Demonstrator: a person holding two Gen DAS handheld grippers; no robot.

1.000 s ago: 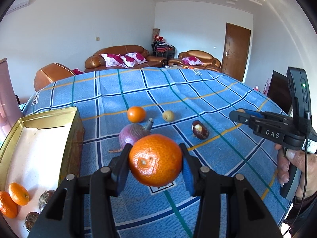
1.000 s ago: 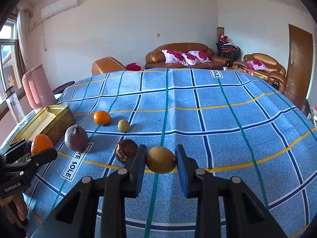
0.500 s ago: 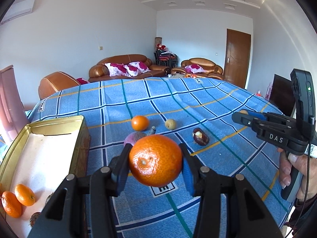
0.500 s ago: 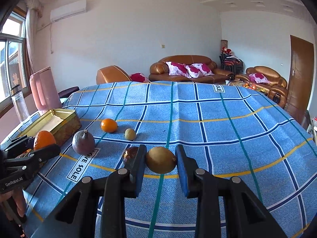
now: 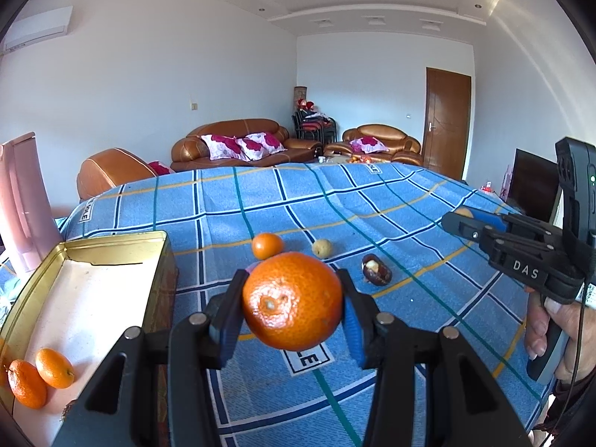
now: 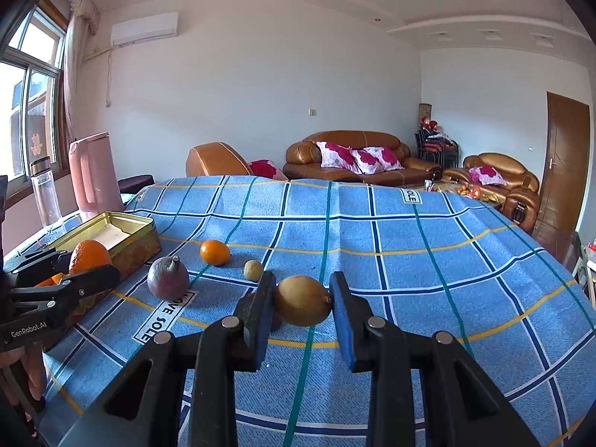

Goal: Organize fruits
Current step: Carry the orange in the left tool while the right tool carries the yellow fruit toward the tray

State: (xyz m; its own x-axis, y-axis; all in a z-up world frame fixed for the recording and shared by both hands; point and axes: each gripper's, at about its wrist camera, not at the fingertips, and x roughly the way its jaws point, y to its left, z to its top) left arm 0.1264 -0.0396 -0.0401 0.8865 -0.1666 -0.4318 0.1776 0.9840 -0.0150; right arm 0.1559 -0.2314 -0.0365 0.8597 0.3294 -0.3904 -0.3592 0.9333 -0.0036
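My left gripper point(image 5: 292, 303) is shut on a large orange point(image 5: 292, 301) and holds it above the blue checked cloth, right of the gold tin point(image 5: 111, 240). The tin holds two small oranges point(image 5: 39, 376). My right gripper point(image 6: 302, 303) is shut on a yellow-brown lemon-like fruit point(image 6: 302, 300), held above the cloth. On the cloth lie a small orange point(image 6: 215, 252), a small yellowish fruit point(image 6: 253, 270), a purple pointed fruit point(image 6: 167, 278) and a dark brown fruit point(image 5: 376, 269). The left gripper also shows in the right wrist view point(image 6: 89, 266), next to the tin point(image 6: 130, 240).
A pink jug point(image 6: 95, 173) and a clear bottle point(image 6: 44, 193) stand beyond the tin at the table's left edge. Brown sofas point(image 6: 357, 160) and a door point(image 6: 564, 167) lie past the far edge. The right gripper's handle and hand point(image 5: 547, 283) are at the right.
Both grippers have risen and tilted up with their fruits still held. In the left wrist view the purple fruit is now hidden behind the held orange.
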